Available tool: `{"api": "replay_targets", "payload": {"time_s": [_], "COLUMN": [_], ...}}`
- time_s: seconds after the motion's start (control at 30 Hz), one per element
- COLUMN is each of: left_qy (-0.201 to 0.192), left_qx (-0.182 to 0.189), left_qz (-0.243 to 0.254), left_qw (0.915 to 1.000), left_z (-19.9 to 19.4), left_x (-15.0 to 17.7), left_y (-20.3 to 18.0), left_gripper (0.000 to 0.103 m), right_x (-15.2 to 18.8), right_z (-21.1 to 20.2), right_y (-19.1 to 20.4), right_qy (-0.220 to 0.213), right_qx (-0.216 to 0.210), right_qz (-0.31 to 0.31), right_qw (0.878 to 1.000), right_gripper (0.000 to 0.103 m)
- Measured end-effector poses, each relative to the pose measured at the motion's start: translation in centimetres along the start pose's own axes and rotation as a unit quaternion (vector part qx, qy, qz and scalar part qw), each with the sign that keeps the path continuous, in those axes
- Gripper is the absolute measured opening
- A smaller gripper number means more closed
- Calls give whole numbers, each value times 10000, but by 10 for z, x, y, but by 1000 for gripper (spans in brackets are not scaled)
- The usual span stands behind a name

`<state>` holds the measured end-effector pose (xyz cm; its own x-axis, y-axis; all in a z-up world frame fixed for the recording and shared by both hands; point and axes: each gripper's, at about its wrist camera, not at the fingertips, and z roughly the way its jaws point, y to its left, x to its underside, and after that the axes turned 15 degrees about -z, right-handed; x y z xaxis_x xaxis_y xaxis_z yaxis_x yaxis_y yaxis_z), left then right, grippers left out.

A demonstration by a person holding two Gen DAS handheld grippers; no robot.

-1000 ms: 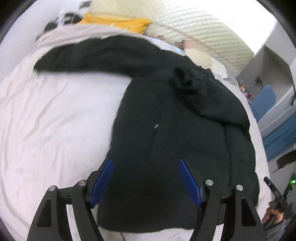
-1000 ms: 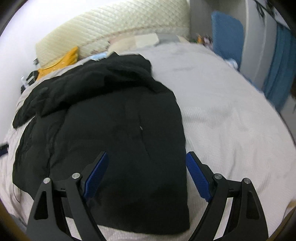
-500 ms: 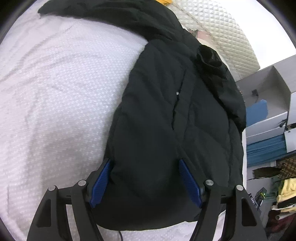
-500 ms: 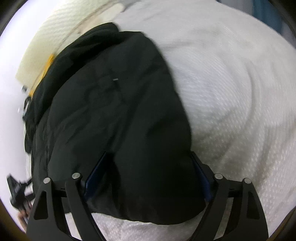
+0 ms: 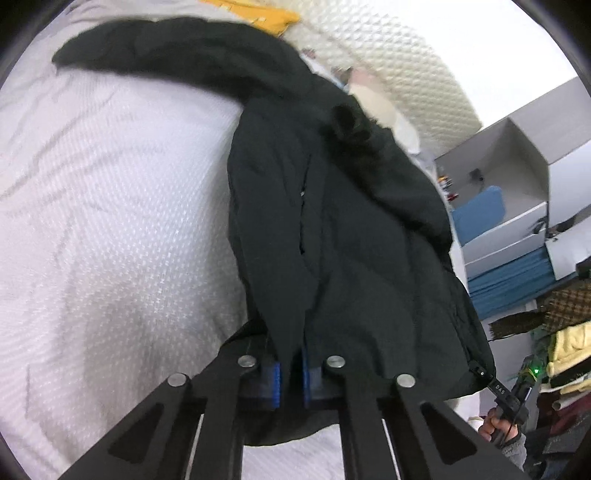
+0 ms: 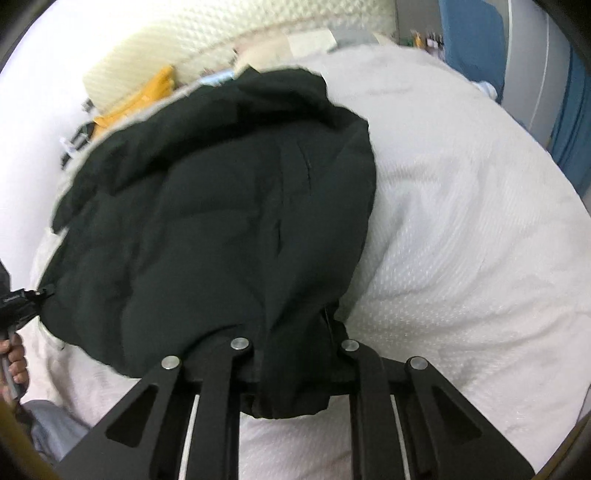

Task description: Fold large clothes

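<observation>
A black padded jacket (image 5: pixel 343 236) lies on a white bed (image 5: pixel 110 221); it also shows in the right wrist view (image 6: pixel 221 221). My left gripper (image 5: pixel 290 373) is shut on the jacket's hem near its left bottom corner, and the blue pads pinch a fold of cloth. My right gripper (image 6: pixel 295 354) is shut on the hem at the right bottom corner, with bunched cloth hiding the pads. One sleeve (image 5: pixel 166 48) stretches out to the far left. The hem is lifted off the bed.
A quilted cream headboard (image 5: pixel 399 70) and a yellow cushion (image 5: pixel 255 14) lie at the far end. Grey shelves with blue items (image 5: pixel 498 221) stand to the right. White bedding (image 6: pixel 461 221) spreads right of the jacket.
Both grippers were open astride the hem; they have closed on it. The hem has bunched and risen off the bed.
</observation>
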<state>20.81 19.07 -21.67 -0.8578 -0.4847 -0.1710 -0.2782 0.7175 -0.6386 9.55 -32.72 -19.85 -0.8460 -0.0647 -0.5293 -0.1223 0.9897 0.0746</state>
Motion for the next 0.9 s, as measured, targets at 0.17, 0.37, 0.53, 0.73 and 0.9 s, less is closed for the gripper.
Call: {"api": "replay_targets", "payload": {"time_s": [0.17,0.37,0.53,0.73,0.9], "left_qy": [-185,-104,275,813,819], "left_qx": [-68,-124,-500,-1326,-1633], "left_qz": [329,690,970,1046,1022], "left_qw": [9993,9975,9936,9823,9778], "left_z": [-54,-111,-130,-93,-74], "left_x": [11,29,62,86,96], "left_y": [-20,-37,-35,-18,-11], "left_gripper": [3,3,3,3,4], "right_x": [-13,-18,0,22,44], "right_z": [-54,-118,-142,-105,-70], "right_y": [2,4,11,11,8], "right_qy": [-329,-536,-153,810,1333], "right_qx": [-281,-546,-706,-721,-695], "right_qz": [-381,-930,-1320,-1507,-1367], "right_qw": [9983,9927,9886,9826,9791], "right_gripper": [15,15,15,16,17]}}
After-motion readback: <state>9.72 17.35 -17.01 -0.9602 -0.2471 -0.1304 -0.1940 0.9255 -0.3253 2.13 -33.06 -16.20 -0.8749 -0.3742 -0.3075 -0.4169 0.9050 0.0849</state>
